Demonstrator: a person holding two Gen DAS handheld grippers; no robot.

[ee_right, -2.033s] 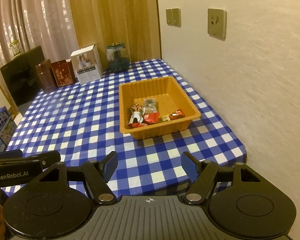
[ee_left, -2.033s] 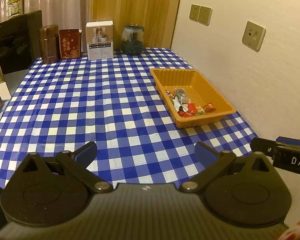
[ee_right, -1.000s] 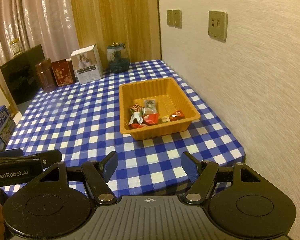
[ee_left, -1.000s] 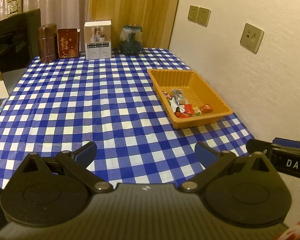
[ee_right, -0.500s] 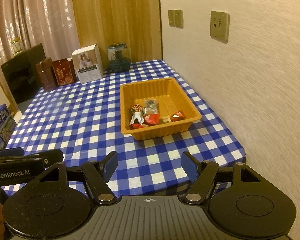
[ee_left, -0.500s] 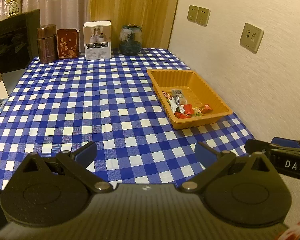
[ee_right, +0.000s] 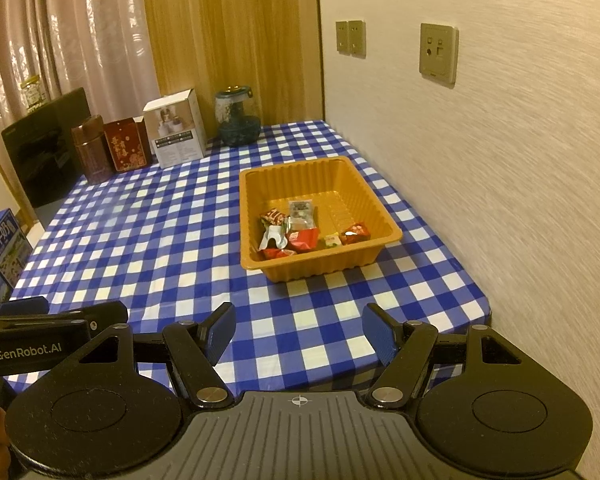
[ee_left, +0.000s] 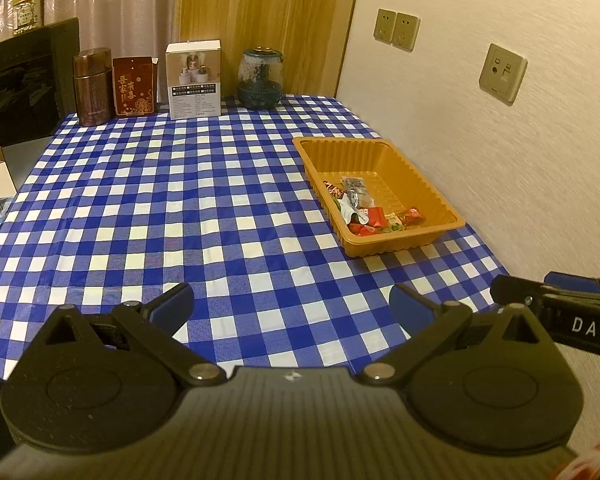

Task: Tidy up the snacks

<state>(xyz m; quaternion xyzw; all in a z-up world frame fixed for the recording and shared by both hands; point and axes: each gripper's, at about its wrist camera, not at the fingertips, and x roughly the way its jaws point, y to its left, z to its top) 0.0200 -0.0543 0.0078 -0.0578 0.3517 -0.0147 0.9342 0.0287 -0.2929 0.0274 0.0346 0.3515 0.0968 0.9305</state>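
A heap of small wrapped snacks (ee_right: 300,232), mostly red with some clear and white wrappers, is seen in the near part of a ribbed orange plastic tray (ee_right: 388,228); its far part is bare. In the right wrist view the tray is placed at the centre of the frame; in the left wrist view (ee_left: 440,204) it is found right of centre, close to the textured cream wall (ee_right: 520,180). The tray is set on a blue-and-white checked tablecloth (ee_left: 160,200).

The left gripper (ee_left: 290,306) is shown at the bottom of its view with its blue-padded fingers spread wide and nothing between them, only cloth. The right gripper (ee_right: 298,330) is likewise seen parted above the table's near edge, holding nothing.

Along the upper left, at the far end of the cloth, a brown cylindrical canister (ee_left: 93,86), a red printed box (ee_left: 134,86), a white carton (ee_left: 194,80) and a dark glass jar (ee_left: 260,80) are lined up in a row. Beige wall sockets (ee_right: 438,54) are mounted at the upper right.
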